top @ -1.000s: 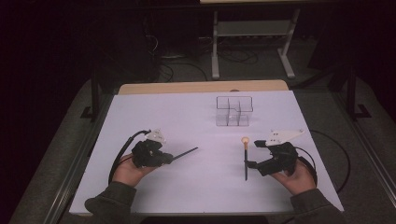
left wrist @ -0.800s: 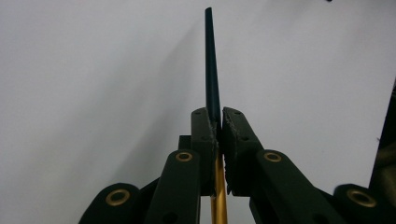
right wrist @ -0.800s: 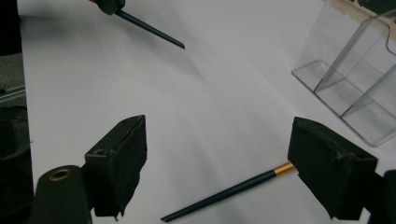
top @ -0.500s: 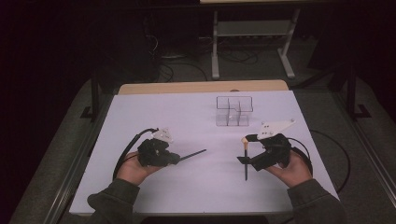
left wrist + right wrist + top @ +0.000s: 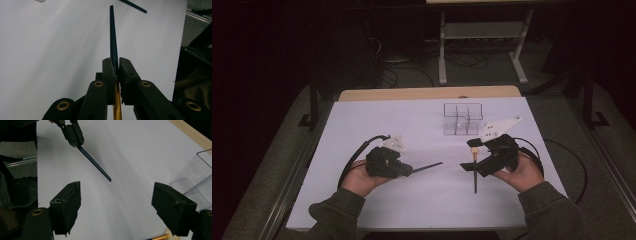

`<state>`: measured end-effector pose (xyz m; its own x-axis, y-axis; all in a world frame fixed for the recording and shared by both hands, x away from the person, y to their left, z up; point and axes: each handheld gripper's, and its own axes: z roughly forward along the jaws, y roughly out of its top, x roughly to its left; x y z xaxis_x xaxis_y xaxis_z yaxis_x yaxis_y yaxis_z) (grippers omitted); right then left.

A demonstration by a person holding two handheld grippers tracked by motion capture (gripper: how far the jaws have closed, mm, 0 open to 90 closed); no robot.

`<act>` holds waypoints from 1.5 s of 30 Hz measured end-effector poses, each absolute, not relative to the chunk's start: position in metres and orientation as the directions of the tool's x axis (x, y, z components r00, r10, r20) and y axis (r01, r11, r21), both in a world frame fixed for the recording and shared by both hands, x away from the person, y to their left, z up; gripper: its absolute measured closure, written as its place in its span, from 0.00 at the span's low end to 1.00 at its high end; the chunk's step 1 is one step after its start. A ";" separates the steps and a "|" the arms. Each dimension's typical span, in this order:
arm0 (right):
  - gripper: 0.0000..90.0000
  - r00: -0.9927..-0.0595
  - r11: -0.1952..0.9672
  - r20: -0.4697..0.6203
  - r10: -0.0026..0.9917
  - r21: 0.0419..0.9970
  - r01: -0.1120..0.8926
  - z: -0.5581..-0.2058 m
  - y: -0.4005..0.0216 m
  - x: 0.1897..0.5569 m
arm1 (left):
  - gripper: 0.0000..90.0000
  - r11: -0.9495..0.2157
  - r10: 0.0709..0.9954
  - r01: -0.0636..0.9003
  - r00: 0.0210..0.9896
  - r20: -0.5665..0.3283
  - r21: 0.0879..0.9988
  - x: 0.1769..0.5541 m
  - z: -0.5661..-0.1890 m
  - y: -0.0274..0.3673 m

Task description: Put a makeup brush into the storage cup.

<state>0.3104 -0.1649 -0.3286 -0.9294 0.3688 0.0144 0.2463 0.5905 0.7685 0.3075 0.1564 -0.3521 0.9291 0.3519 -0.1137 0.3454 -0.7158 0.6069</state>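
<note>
Okay, left gripper point(image 5: 116, 61) clamped tight on dark brush point(image 5: 111, 32), tip pointing 3 o'clock.
My right gripper point(image 5: 116, 186) is wide, jaws just closing slightly, nothing between them; second brush point(image 5: 475, 172) lies 12-to-6 at its 9 o'clock.

Table cover point(image 5: 377, 125) looked matt white, paper-like. Organizer box point(image 5: 462, 119) was clear glossy plastic. Brush handle point(image 5: 113, 45) was smooth and dark, its ferrule point(image 5: 117, 105) shiny gold metal.
</note>
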 end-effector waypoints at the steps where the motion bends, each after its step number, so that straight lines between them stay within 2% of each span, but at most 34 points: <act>1: 0.25 -0.933 0.598 0.014 0.361 0.764 0.243 -0.327 -0.163 0.311 | 0.93 -0.717 0.342 0.338 0.933 -0.114 0.610 0.307 -0.351 0.153; 18: 0.32 -0.963 0.659 0.015 0.270 0.726 0.196 -0.329 -0.142 0.315 | 0.93 -0.757 0.248 0.271 0.961 -0.123 0.594 0.304 -0.346 0.129; 25: 0.37 -0.976 0.689 0.032 0.217 0.703 0.176 -0.334 -0.133 0.314 | 0.93 -0.763 0.200 0.239 0.971 -0.132 0.601 0.302 -0.344 0.118; 28: 0.42 -0.989 0.719 0.024 0.146 0.685 0.122 -0.339 -0.125 0.315 | 0.93 -0.770 0.175 0.219 0.976 -0.131 0.599 0.299 -0.342 0.112; 32: 0.47 -0.994 0.736 0.043 0.105 0.668 0.107 -0.343 -0.120 0.314 | 0.93 -0.773 0.151 0.201 0.979 -0.134 0.602 0.297 -0.340 0.108; 42: 0.54 -0.993 0.752 0.090 0.074 0.649 0.115 -0.346 -0.115 0.313 | 0.93 -0.776 0.131 0.183 0.983 -0.131 0.603 0.297 -0.339 0.103; 45: 0.60 -0.993 0.761 0.097 0.059 0.640 0.108 -0.349 -0.112 0.312 | 0.93 -0.779 0.124 0.181 0.983 -0.134 0.601 0.298 -0.338 0.100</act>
